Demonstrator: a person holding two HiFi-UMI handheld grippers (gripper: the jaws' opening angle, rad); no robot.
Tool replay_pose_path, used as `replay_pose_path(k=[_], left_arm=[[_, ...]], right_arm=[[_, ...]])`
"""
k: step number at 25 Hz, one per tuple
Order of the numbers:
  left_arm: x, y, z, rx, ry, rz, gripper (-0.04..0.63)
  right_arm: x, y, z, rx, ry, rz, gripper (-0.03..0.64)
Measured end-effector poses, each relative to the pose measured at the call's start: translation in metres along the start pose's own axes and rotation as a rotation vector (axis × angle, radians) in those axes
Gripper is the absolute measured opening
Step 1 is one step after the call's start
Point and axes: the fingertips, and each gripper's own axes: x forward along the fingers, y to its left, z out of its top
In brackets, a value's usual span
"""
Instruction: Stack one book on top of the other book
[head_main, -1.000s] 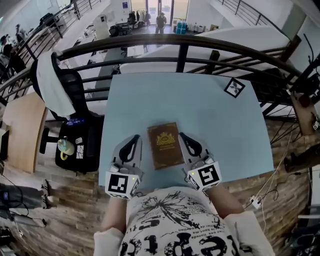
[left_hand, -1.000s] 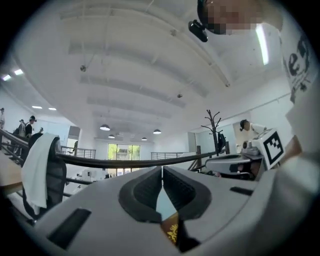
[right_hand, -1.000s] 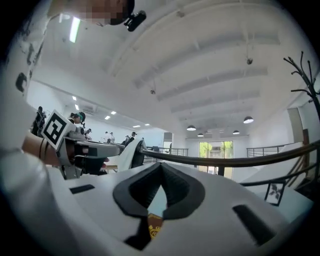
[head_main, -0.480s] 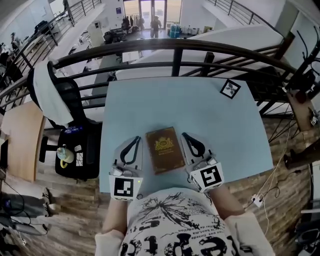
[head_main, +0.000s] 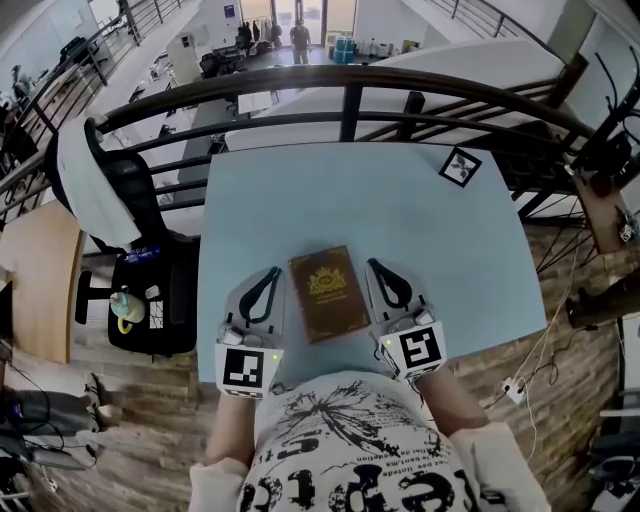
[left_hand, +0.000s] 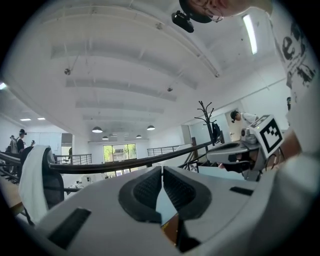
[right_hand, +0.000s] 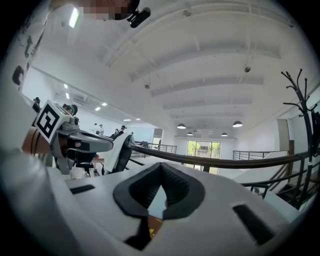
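The left gripper (head_main: 268, 277) and right gripper (head_main: 377, 268) lie level, jaws pressed together, holding nothing. Between them, just beside each, the brown book (head_main: 328, 293) rests on the blue table (head_main: 400, 200). A sideways nudge from either could skew it.

- A pale blue rectangular table (head_main: 400, 230) stands in front of me, its far edge against the railing.
- A small black-and-white square marker card (head_main: 459, 166) lies flat near the table's far right corner.
- A dark curved metal railing (head_main: 350, 85) runs behind the table, with an open office hall below it.
- A black office chair (head_main: 140, 200) stands to my left, with a white cloth (head_main: 85, 180) draped over its backrest.
- A light wooden desk top (head_main: 35, 270) sits further left.
- The wood-plank floor (head_main: 130, 420) shows around me; white cables with a plug (head_main: 515, 388) lie on it at my right.
- A black branched coat stand (left_hand: 206, 112) rises beyond the railing.
- Round ceiling lamps (right_hand: 237, 124) hang in the distance.
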Motion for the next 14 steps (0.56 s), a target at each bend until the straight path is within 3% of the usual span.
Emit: replay_pose_path(k=[7,14], left_arm=[[-0.001,0.003,-0.009,-0.025,0.021,-0.024,0.012],[0.0,-0.001,-0.011,0.016,0.037,-0.066,0.009]], right_arm=[[0.003,0.006,-0.006,0.015,0.017,-0.006,-0.009],[0.007,0.012,-0.009,0.02,0.03,-0.01,-0.009]])
